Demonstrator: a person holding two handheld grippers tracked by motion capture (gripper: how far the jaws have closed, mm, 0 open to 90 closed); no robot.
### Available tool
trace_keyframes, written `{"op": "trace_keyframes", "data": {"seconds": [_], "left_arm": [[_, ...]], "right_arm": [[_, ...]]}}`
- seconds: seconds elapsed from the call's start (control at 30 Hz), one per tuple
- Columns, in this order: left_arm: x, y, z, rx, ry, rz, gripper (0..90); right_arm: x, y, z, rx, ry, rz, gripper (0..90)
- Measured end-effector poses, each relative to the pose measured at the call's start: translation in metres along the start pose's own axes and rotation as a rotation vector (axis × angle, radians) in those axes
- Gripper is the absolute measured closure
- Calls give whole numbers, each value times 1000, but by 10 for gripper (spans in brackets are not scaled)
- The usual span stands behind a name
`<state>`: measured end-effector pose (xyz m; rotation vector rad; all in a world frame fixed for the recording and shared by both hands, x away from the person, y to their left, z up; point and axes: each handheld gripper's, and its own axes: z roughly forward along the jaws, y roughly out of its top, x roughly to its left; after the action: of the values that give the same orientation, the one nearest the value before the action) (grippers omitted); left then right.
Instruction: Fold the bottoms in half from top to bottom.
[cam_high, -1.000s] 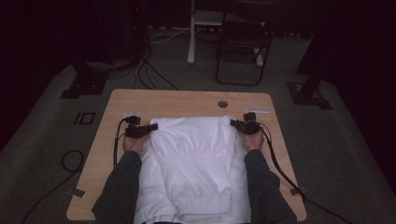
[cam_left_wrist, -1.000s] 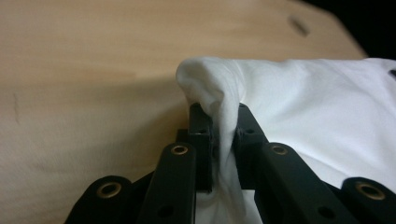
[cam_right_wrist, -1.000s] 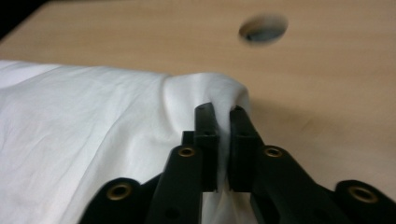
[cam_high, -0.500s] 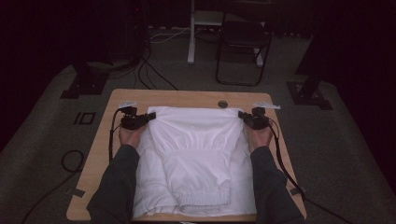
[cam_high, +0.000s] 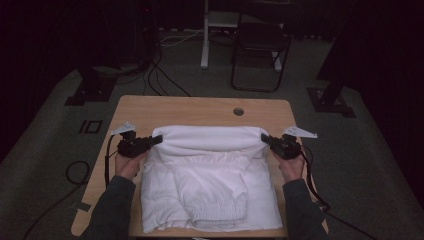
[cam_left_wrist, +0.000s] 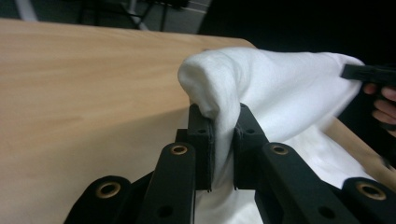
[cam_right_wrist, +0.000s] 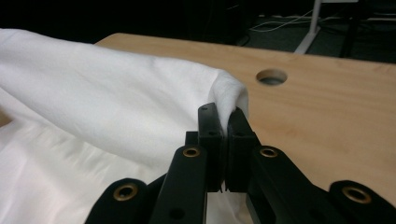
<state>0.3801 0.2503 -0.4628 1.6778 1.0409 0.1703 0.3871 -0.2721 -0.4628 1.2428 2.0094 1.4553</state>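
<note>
Folding under way — I have the white garment (cam_high: 210, 185) spread on the wooden table (cam_high: 200, 107), its far edge lifted into a rolled ridge across the middle. My left gripper (cam_high: 156, 140) is clamped on the left corner of that edge, cloth pinched between both pads (cam_left_wrist: 201, 135). My right gripper (cam_high: 266, 140) is nipped tight on the right corner. Both hands sit level with each other, forearms coming in from the near edge, tongs pointing inward. Next move, as I judge it — carry both corners together toward me, keeping the edge taut and straight.
</note>
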Motion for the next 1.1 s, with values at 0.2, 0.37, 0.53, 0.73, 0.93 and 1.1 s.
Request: {"op": "trace_keyframes", "data": {"seconds": [0.2, 0.37, 0.53, 0.73, 0.93, 1.1], "left_arm": [[-17, -35, -15, 75, -13, 49, 799], [-25, -69, -15, 207, 29, 66, 792], [-24, -96, -1, 335, 91, 93, 796], [-22, -94, 10, 322, 134, 121, 810], [-13, -82, 28, 300, 196, 136, 812], [-4, -68, 46, 295, 253, 150, 813]], "right_arm": [[15, -32, -24, 73, 4, -34, 877], [27, -66, -32, 175, 15, -37, 876], [35, -95, -25, 296, 39, -38, 875], [38, -99, -13, 346, 0, -93, 874], [32, -91, 4, 344, -45, -109, 872], [23, -80, 22, 345, -71, -106, 871]]}}
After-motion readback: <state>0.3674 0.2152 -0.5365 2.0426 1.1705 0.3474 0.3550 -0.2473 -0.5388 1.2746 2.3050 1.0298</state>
